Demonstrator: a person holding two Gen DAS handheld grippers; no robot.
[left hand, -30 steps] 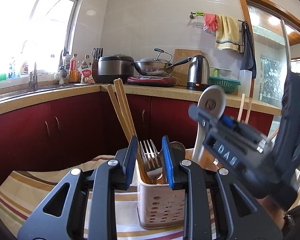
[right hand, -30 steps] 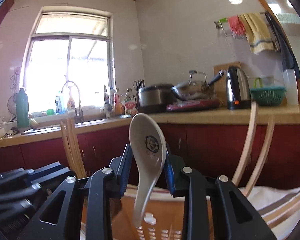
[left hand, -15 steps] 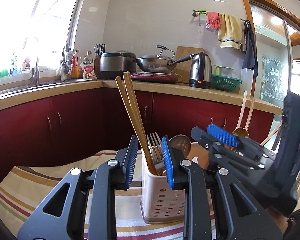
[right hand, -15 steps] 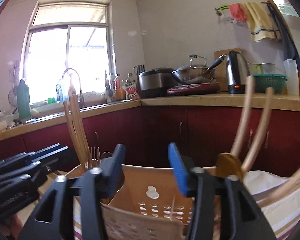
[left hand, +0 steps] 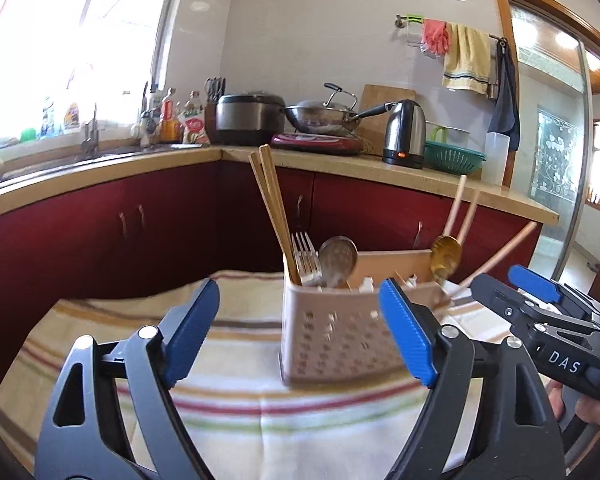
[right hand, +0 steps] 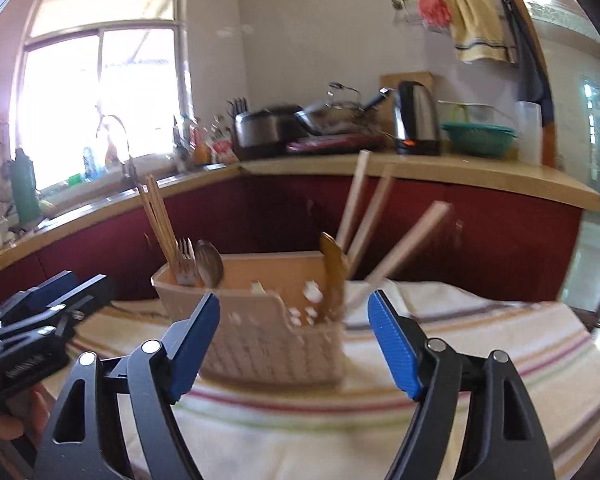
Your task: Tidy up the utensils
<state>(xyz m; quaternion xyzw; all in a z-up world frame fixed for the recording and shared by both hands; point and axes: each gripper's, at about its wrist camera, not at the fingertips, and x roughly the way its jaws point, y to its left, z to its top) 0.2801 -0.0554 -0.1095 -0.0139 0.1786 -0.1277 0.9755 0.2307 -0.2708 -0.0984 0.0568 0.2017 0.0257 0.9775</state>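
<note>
A beige perforated utensil caddy [left hand: 332, 344] stands on a striped cloth [left hand: 236, 412]; it also shows in the right wrist view [right hand: 260, 344]. It holds wooden chopsticks [left hand: 272, 208], forks [left hand: 304, 256], a metal spoon [left hand: 337, 256], a gold spoon [left hand: 444, 256] and pale chopsticks [right hand: 364, 208]. White spoon ends [right hand: 312, 292] peek over its rim. My left gripper [left hand: 300, 332] is open and empty, just in front of the caddy. My right gripper [right hand: 294, 340] is open and empty, close to the caddy; it shows at the right of the left wrist view [left hand: 532, 300].
Behind the table runs a counter [left hand: 380, 168] over dark red cabinets [left hand: 148, 220], with a rice cooker [left hand: 250, 118], wok [left hand: 320, 114], kettle [left hand: 406, 134] and green colander [left hand: 454, 158]. A sink [left hand: 80, 152] sits under the window at left.
My right gripper let the white spoon go into the caddy, opened and drew back. My left gripper opened wide and pulled back from the caddy.
</note>
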